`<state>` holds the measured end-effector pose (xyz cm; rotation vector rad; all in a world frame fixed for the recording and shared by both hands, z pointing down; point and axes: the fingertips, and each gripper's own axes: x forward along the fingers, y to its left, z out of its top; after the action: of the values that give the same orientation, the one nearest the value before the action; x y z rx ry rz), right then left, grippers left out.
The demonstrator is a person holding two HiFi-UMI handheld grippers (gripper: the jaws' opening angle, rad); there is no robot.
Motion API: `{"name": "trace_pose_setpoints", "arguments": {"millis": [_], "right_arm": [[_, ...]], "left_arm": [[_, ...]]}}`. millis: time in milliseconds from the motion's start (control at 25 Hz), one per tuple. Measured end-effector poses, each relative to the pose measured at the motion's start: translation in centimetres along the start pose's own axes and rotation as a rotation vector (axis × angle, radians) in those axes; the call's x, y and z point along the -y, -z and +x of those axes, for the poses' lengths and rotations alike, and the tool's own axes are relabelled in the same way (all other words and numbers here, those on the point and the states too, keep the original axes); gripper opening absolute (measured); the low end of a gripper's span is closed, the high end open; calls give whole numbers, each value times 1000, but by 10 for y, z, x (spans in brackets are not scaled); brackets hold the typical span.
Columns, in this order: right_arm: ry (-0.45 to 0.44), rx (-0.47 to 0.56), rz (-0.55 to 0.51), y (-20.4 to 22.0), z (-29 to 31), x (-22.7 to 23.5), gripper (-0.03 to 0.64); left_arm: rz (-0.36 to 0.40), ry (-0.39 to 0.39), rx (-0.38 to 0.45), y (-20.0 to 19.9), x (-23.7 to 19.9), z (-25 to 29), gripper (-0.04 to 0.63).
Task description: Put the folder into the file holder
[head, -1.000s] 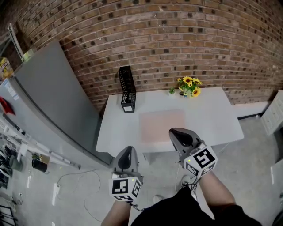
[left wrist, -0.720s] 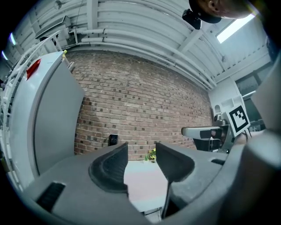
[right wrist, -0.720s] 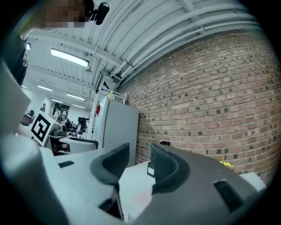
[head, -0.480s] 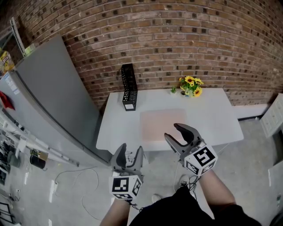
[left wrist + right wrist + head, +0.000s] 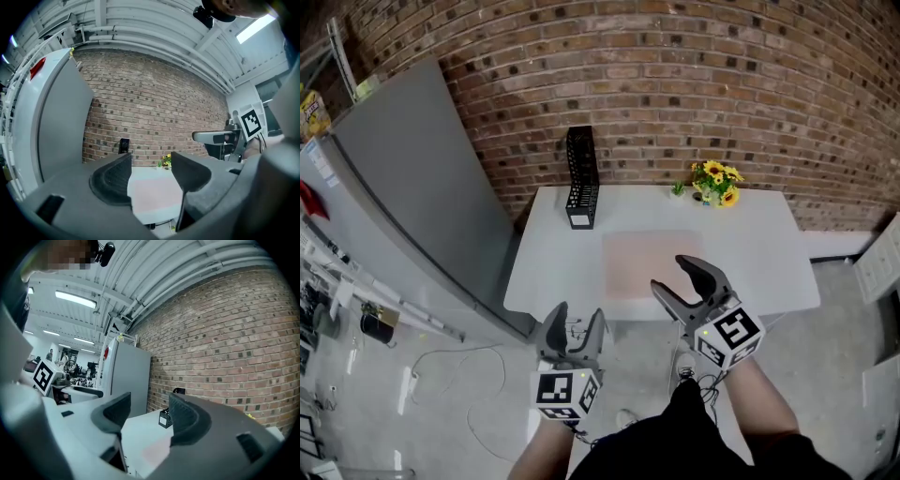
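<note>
Left tongs (image 5: pixel 577 317) and right tongs (image 5: pixel 672 274), just opening, gape empty before the flat pink folder (image 5: pixel 649 264).

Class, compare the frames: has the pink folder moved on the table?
No. The folder still lies flat on the table, same spot right of the file holder.

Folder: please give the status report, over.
Both just opening, empty: left claw, right claw. Pink folder flat on table, not gripped. Black file holder upright at back left. Nothing between folder and holder.
</note>
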<state>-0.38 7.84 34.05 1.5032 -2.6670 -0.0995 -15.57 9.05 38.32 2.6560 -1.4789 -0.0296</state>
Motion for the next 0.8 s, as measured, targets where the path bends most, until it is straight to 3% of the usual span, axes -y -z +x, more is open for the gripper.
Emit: {"name": "trace_pose_setpoints", "arguments": {"millis": [280,800], "right_arm": [[-55,-10,11,10,37,27,279],[-254,-64,37,36,136,112,293]], "left_arm": [[-23,-69,-17,9,-19,27,252],[-96,-248,-55,26,-42,124,252]]}}
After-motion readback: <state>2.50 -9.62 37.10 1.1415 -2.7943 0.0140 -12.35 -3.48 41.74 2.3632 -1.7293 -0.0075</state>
